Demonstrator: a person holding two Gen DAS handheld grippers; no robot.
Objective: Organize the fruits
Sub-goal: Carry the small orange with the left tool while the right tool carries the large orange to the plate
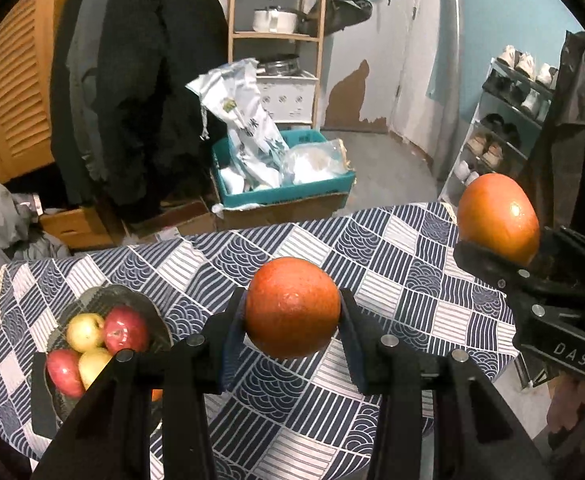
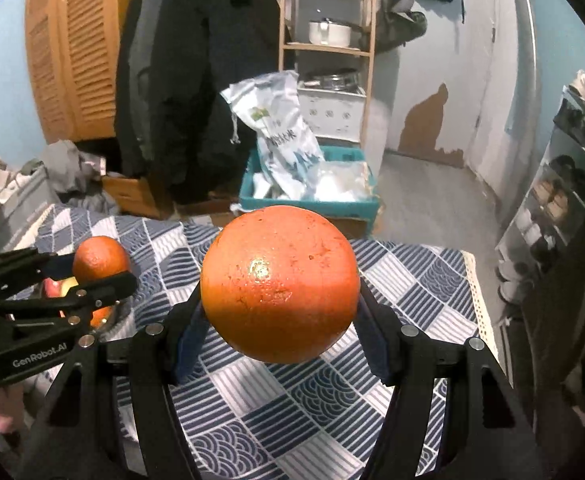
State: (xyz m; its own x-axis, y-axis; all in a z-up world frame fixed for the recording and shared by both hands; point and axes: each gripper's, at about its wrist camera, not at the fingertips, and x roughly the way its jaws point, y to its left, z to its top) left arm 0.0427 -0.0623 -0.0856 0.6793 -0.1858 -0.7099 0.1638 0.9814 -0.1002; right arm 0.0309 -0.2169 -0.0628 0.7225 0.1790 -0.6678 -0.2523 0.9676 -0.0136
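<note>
My left gripper [image 1: 292, 314] is shut on a small orange [image 1: 292, 307], held in the air above the patterned tablecloth [image 1: 392, 264]. In the right wrist view my right gripper [image 2: 280, 316] is shut on a larger orange [image 2: 279, 284], also lifted off the table. Each gripper shows in the other's view: the right gripper [image 1: 508, 264] with the larger orange [image 1: 498, 218] at the right, the left gripper [image 2: 92, 276] with the small orange [image 2: 100, 258] at the left. A dark bowl [image 1: 132, 300] at the table's left holds red and yellow apples [image 1: 106, 334].
The table is small, with its far edge close behind the oranges. Beyond it on the floor sits a teal crate [image 1: 284, 188] with bags on cardboard boxes. Dark coats [image 1: 140, 80] hang at the left, a wooden shelf [image 1: 276, 36] stands behind, and a shoe rack [image 1: 504, 128] is at the right.
</note>
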